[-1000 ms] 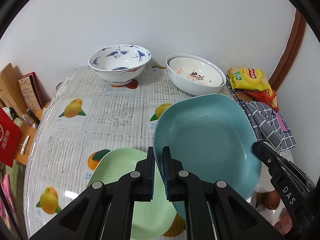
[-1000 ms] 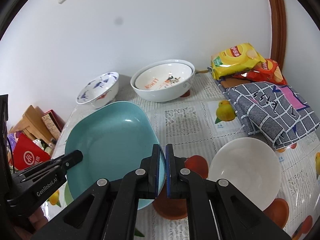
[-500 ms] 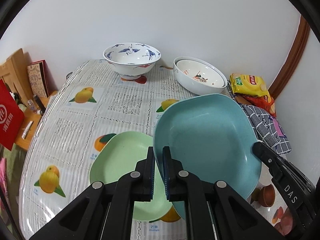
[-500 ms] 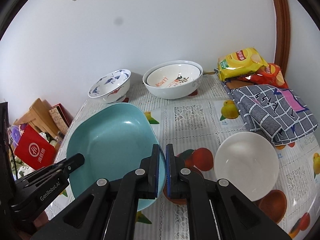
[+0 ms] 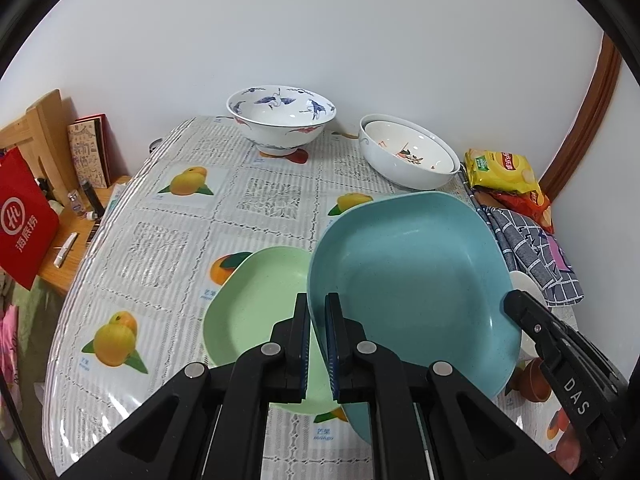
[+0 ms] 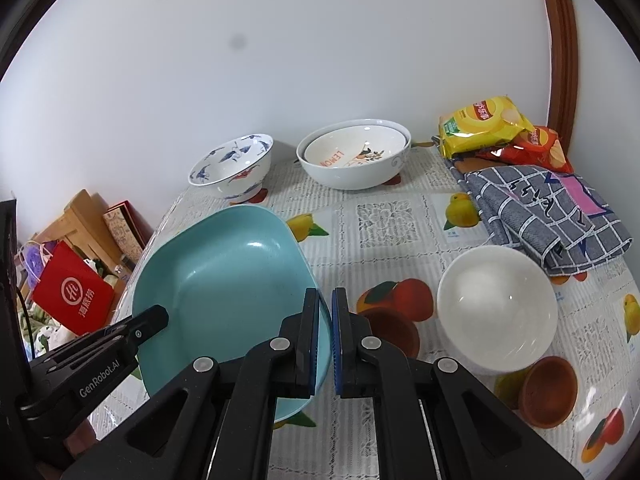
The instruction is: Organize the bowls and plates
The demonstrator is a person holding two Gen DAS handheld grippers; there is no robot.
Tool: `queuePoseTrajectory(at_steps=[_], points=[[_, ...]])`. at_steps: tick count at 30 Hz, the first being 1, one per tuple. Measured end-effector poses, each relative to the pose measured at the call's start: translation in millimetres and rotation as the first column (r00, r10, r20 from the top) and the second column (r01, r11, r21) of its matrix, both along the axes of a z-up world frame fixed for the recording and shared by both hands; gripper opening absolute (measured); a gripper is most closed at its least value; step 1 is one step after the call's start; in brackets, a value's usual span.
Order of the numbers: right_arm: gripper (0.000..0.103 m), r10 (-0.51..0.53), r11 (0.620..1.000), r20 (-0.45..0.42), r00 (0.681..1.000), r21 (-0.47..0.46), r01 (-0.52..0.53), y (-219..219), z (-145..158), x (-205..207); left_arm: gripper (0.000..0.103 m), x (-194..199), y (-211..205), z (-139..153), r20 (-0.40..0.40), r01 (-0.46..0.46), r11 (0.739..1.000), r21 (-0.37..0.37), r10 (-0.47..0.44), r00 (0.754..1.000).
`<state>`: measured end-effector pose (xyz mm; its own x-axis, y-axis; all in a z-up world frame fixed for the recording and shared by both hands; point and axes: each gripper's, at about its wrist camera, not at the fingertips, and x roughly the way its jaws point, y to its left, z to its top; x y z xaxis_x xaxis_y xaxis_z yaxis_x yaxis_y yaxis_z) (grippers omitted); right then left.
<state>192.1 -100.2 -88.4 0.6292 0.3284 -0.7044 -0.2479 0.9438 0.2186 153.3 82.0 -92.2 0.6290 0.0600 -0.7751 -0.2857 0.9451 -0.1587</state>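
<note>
The blue plate [image 5: 408, 280] is held clear of the desk [image 5: 168, 248] between two grippers, hollow side up and tilted, its left edge in the jaws of the left gripper [image 5: 317, 320] and its right edge in the jaws of the right gripper [image 6: 326, 312]. Both pairs of jaws are clamped on its rim with only the thin edge between the pads. It is a rounded square with no clear long axis; the span from one grip to the other runs across both views.

Below and left of the left jaws lies the green plate [image 5: 256, 304] flat on the desk, partly covered by the blue plate. Beyond the left jaws stand the crane bowl [image 5: 280, 120] and, to its right, two nested white bowls [image 5: 408, 152]. Right of the right jaws sits a plain white bowl [image 6: 496, 308], with a checked cloth [image 6: 540, 212] and snack bags [image 6: 484, 124] farther off.

Compared with the earlier frames, more of the green plate shows in the left view, and in both views the bowls sit farther off and more desk is exposed (the grip on the blue plate is unchanged).

Both grippers point obliquely downward at the desk, side by side.
</note>
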Motion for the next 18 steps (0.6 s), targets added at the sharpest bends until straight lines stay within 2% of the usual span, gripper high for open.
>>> queuePoseTrajectory(at_steps=[18], points=[[0.007, 0.018, 1.000, -0.016, 1.000, 0.019, -0.018, 6.2, -7.7, -4.0, 0.008, -9.2, 5.2, -5.5, -0.011, -0.008, 1.000, 0.010, 0.008, 1.000]])
